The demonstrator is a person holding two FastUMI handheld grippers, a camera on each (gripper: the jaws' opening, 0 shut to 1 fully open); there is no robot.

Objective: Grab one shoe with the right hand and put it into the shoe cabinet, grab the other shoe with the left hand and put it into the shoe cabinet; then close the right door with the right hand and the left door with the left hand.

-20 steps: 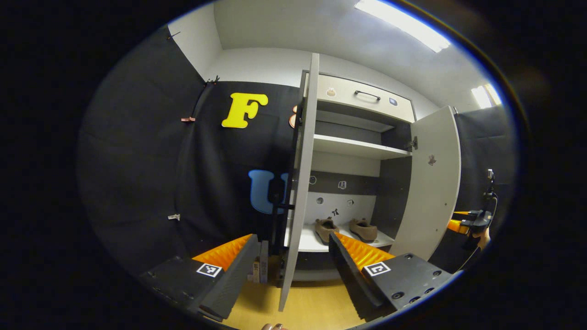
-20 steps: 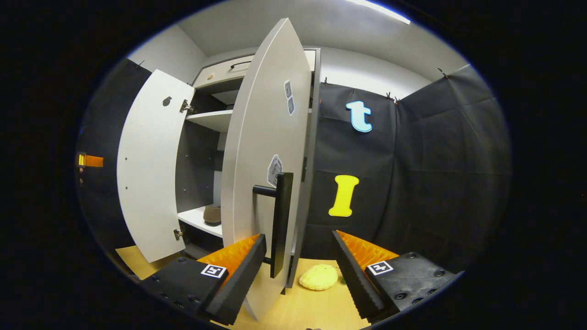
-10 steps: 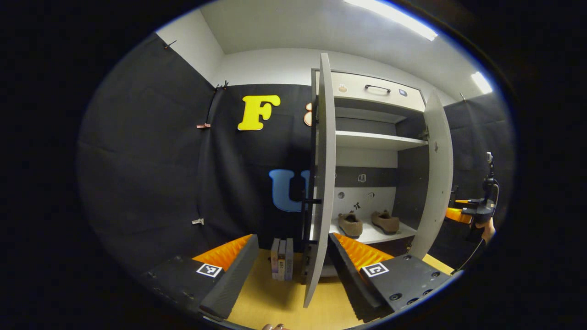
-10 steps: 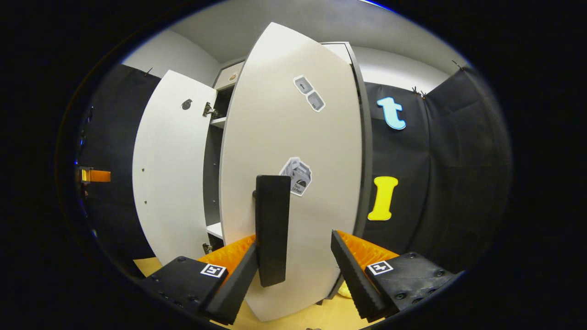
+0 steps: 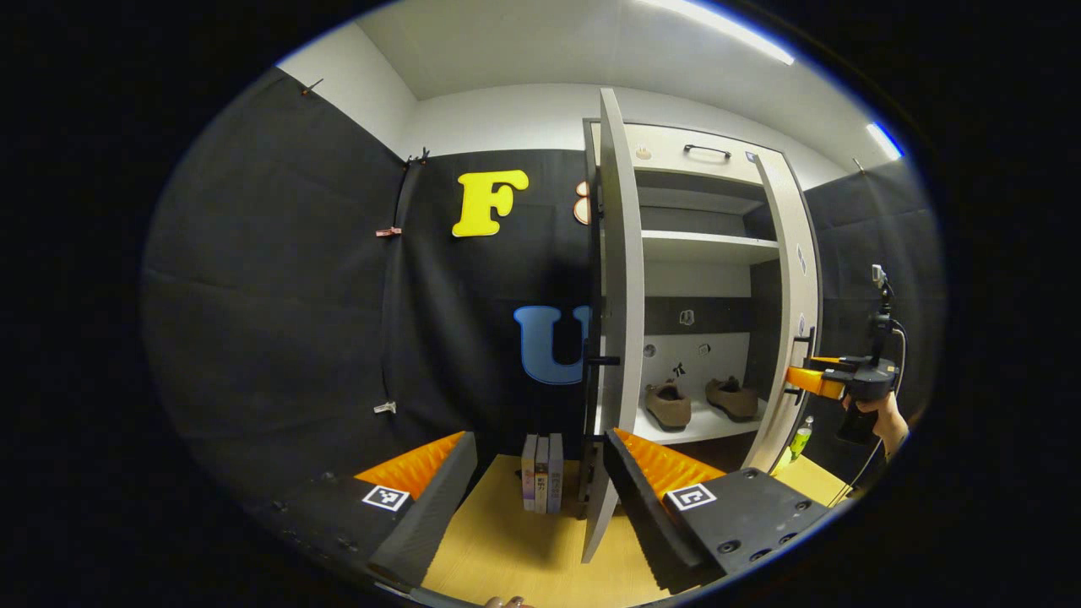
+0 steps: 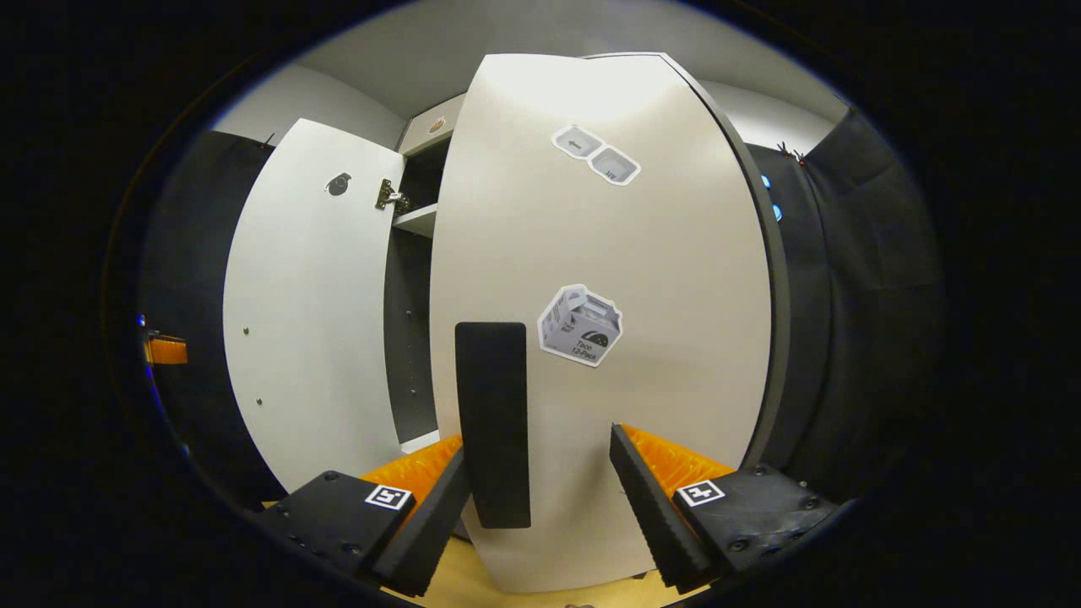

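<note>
you were working in a staged recording booth, not a real home: black cloth [image 5: 279, 279] clipped up as walls, plain white wall and ceiling strip lights [image 5: 718, 29] above, a lone shoe cabinet [image 5: 701, 279] on a wood-look floor [image 5: 515, 549].

In the left gripper view, two shoes [image 5: 699, 399] sit side by side on the lower shelf [image 5: 701, 427] inside the shoe cabinet [image 5: 705, 245], between its left door [image 5: 618, 338], seen edge-on and standing open, and its right door [image 5: 792, 312], swung partway in. A row of books [image 5: 542, 473] stands on the floor [image 5: 515, 549] just left of the left door. The right gripper [image 5: 801, 379] is at the right door's outer face. In the right gripper view, that door's handle [image 6: 492, 422] stands directly ahead, with the left door [image 6: 304, 312] beyond to its left.
</note>
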